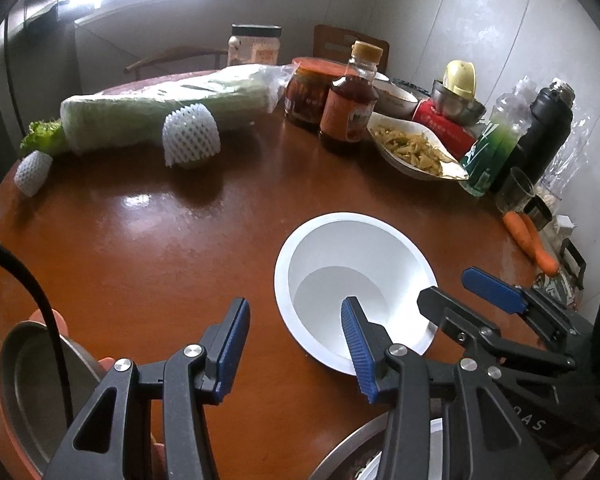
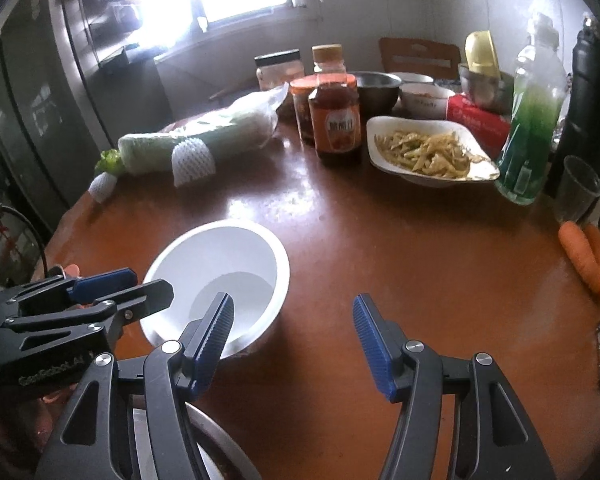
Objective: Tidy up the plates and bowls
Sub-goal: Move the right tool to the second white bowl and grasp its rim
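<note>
A: What's the left gripper [image 1: 296,344] doing?

B: Its jaws are spread apart w/ nothing between them. The right-side pad sits in front of the white bowl [image 1: 354,288], but I can't tell if it touches. The bowl is just ahead of it, a bit to the right.

A: And the right gripper [image 2: 294,334]?

B: Spread wide too, holding nothing. Only bare brown desk [image 2: 400,264] shows between its pads. The bowl is to its left, w/ the left-side pad in front of the rim.

A: Is the bowl empty?

B: Yes, and it stands upright on the desk, b/w the two grippers.

A: Other dishes?

B: A white dish of food [image 2: 430,152] sits far back, near the brown sauce bottle [image 2: 336,120]. A gray metal plate [image 1: 32,384] is at the near left edge.
</note>
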Demonstrator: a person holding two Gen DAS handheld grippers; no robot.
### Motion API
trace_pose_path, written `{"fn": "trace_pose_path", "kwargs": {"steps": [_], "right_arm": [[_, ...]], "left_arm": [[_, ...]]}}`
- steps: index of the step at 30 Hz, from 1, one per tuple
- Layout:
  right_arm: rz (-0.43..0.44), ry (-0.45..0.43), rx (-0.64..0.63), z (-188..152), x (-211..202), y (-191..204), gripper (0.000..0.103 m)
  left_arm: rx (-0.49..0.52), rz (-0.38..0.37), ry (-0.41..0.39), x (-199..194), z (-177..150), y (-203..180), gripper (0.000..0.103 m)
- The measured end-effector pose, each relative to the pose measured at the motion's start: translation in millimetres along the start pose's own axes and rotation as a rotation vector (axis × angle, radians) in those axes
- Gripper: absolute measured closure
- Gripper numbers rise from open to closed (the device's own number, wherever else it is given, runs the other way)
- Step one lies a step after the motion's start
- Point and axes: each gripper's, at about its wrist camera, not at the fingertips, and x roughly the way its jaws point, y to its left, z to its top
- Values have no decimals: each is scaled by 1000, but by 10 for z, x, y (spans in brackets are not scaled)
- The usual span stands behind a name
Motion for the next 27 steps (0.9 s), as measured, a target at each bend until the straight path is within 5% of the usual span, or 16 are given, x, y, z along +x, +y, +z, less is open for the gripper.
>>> {"fn": "trace_pose_path", "kwargs": {"steps": [9,20,23,27], "right_arm": [[27,22,-7,8,119,12,39],[52,15,-37,-32,143,68,71],[57,17,-50,-48,137,121,82],[51,-12,-74,-60,63,214,84]], "left_arm": [[-9,7,21,79,7,16,56],[-4,-2,66,217,-42,-20,56],[-17,-44,81,230,-75,-23,65],[2,-34,41,130,-95,-64,70]]}}
